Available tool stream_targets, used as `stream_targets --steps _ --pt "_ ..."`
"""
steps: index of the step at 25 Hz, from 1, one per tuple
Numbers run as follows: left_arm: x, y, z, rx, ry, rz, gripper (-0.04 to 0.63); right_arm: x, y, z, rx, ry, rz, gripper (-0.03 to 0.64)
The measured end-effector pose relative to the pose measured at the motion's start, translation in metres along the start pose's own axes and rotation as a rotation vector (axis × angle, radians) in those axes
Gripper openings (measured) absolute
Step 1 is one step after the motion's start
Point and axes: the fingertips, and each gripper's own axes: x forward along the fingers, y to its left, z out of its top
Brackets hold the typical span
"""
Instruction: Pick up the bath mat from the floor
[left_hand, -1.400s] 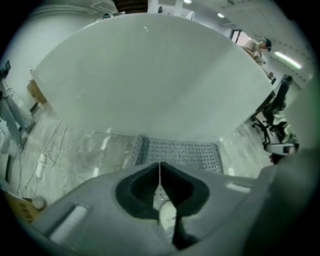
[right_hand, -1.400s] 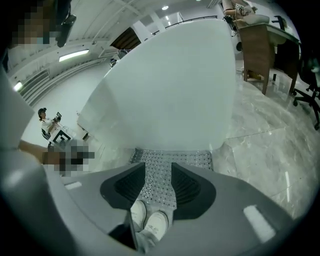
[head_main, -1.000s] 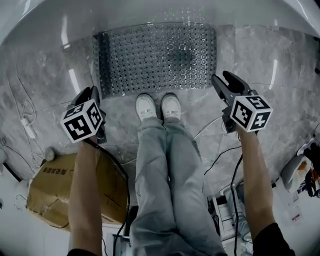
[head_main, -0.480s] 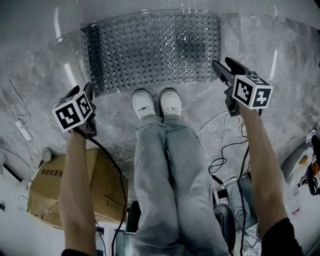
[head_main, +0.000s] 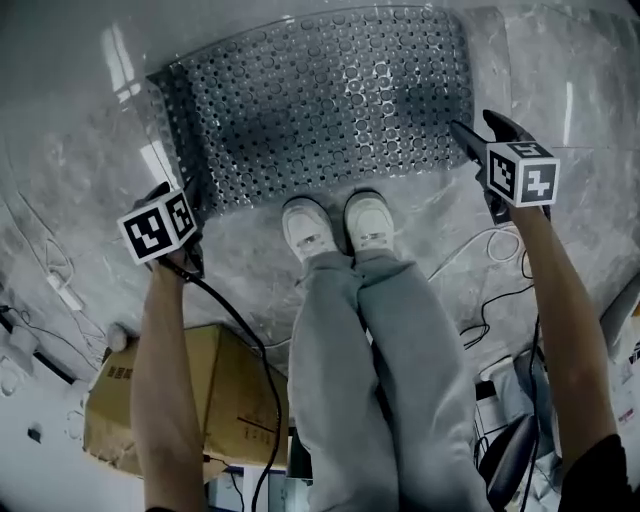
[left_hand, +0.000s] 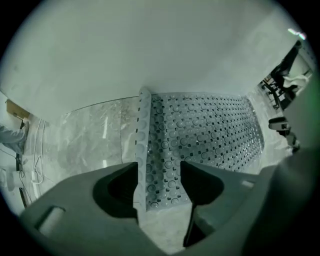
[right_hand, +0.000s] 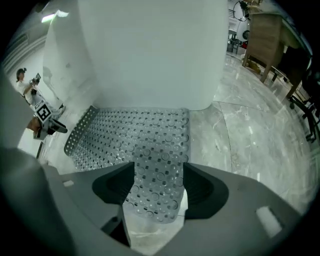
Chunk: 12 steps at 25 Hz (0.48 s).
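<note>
The bath mat (head_main: 320, 100) is a clear studded sheet with many holes, lying flat on the grey marble floor against a white tub. My left gripper (head_main: 180, 195) hovers at its near left corner, jaws opening. In the left gripper view that corner of the mat (left_hand: 165, 150) shows in the gap of the left gripper (left_hand: 159, 172), untouched by the pads. My right gripper (head_main: 482, 130) is at the near right corner, jaws opening too. There the mat (right_hand: 150, 145) fills the gap of the right gripper (right_hand: 159, 175), with no pad pressing on it.
The person's white shoes (head_main: 335, 225) stand at the mat's near edge. The white tub wall (right_hand: 150, 50) rises right behind the mat. A cardboard box (head_main: 200, 400) lies near left, and cables (head_main: 480, 260) trail over the floor near right.
Both grippers have moved forward and outward to the mat's near corners, and the mat looms larger. The jaws of both stand wider apart than before.
</note>
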Motion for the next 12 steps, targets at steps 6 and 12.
stream_targets --steps 6,12 --pt "0.029 0.007 0.009 0.102 -0.064 0.033 0.324 0.035 -0.025 -0.013 -0.073 0.029 0.007 0.329" --pt "0.058 0.028 0.010 0.046 -0.075 0.046 0.347 0.066 -0.036 -0.007 -0.127 0.031 0.019 0.341"
